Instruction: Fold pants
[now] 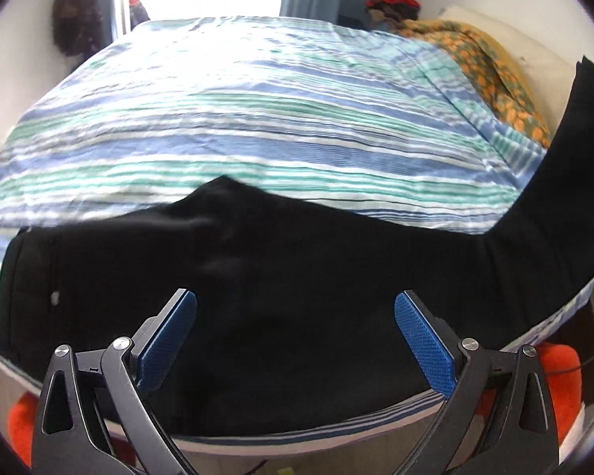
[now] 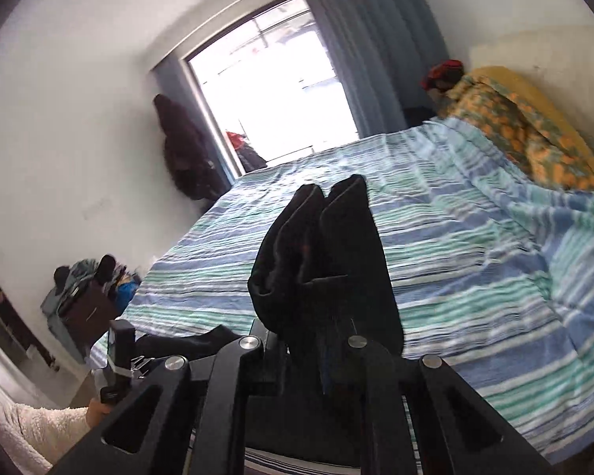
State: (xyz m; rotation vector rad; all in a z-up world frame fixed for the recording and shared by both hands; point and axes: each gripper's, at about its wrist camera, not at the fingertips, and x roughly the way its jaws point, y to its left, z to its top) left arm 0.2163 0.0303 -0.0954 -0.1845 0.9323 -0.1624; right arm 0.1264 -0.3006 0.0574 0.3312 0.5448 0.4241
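Nearest the lens in the left wrist view is the left gripper [image 1: 295, 336], its blue pads [image 1: 170, 340] spread wide with nothing between them, poised over the black pants [image 1: 257, 297]. The pants lie along the near edge of the striped bedspread [image 1: 257, 118], which serves as the landmark here. At the left end of the pants, toward the bedspread's left side, sits what looks like the waistband, flat and with a small pale button. Moving right, the seat and thighs lie flat on the bedspread's near edge. Further right, the legs leave the bedspread and rise steeply toward its right side, near the orange floral blanket [image 1: 491, 67].

In the right wrist view the right gripper [image 2: 316, 356] is clamped on the leg ends [image 2: 320, 257], which stand up bunched above the jaws, over the bedspread's near edge.

The step in hand appears to be the lengthwise fold: cuffs lifted, ready to be carried toward the waistband. The next move likely calls for sweeping the right gripper leftward across the bedspread and lowering the cuffs onto the waistband, while the left gripper pins or pinches the middle to keep the crease straight.
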